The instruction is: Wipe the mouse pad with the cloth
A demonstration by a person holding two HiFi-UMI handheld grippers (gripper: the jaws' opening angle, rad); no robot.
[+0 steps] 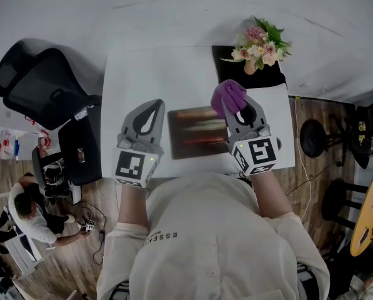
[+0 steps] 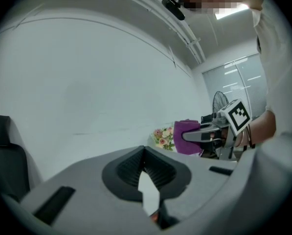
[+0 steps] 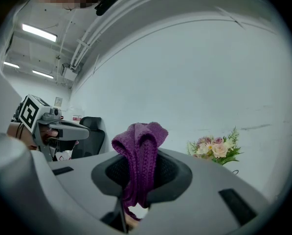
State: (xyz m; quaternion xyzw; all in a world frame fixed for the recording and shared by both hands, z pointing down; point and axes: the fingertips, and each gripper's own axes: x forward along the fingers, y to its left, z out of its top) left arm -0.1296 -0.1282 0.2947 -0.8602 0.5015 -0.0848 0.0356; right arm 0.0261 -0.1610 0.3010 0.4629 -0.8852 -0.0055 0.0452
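Right gripper [image 1: 235, 107] has its jaws clamped on the purple cloth [image 1: 228, 95], bunched up above the far right corner of the mouse pad [image 1: 195, 133], which lies flat on the white tabletop [image 1: 136, 74]. Left gripper [image 1: 151, 112] is just left of the pad, jaws closed on nothing. I'd tip the cloth down, press lightly and sweep edge to edge. Count: one cloth, one pad, two grippers, one bunch of flowers [image 1: 261, 42]
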